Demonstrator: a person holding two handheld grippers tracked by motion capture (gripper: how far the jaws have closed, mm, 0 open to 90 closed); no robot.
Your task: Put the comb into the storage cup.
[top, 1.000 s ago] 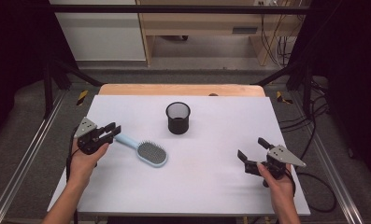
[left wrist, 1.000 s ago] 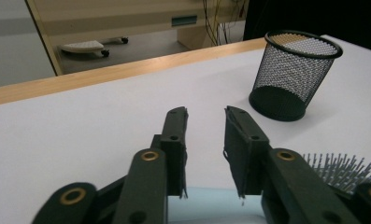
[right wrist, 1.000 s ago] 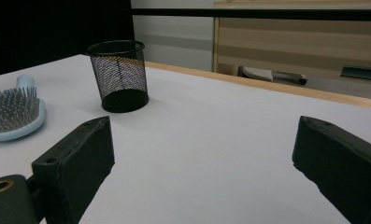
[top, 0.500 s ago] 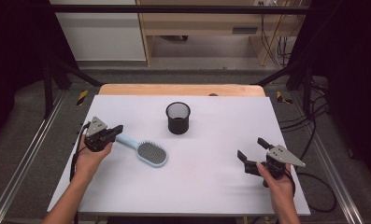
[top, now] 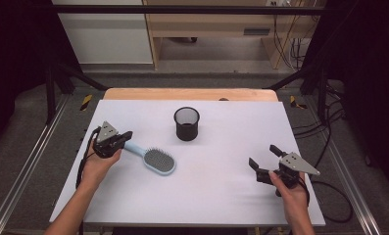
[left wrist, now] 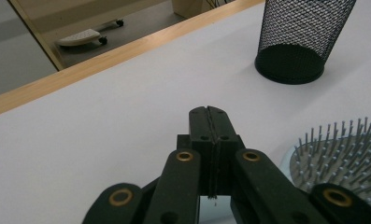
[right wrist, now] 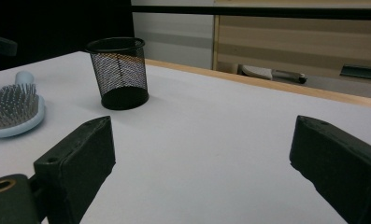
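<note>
A light blue hairbrush (top: 158, 161) lies bristles up on the white table (top: 221, 196), its handle pointing up-left. My left gripper (top: 126, 136) rests at the handle's end. In the left gripper view its jaws (left wrist: 212, 114) are pressed flat together with nothing between the pads; a sliver of blue shows beneath them and the hairbrush (left wrist: 342, 149) head lies to the right. My right gripper (top: 263, 155) is at the right front of the table with its jaws wide apart (right wrist: 202, 154) and nothing between them.
A black mesh cup (top: 187, 125) stands upright behind the brush near the table's middle; the mesh cup (left wrist: 300, 37) sits ahead-right of my left jaws and the mesh cup (right wrist: 120, 70) far left of my right ones. A wooden strip (top: 192, 94) edges the table's far side.
The left gripper's jaws have closed, and the hand has turned and edged slightly right at the brush handle's end. The right gripper and the brush have not moved.
</note>
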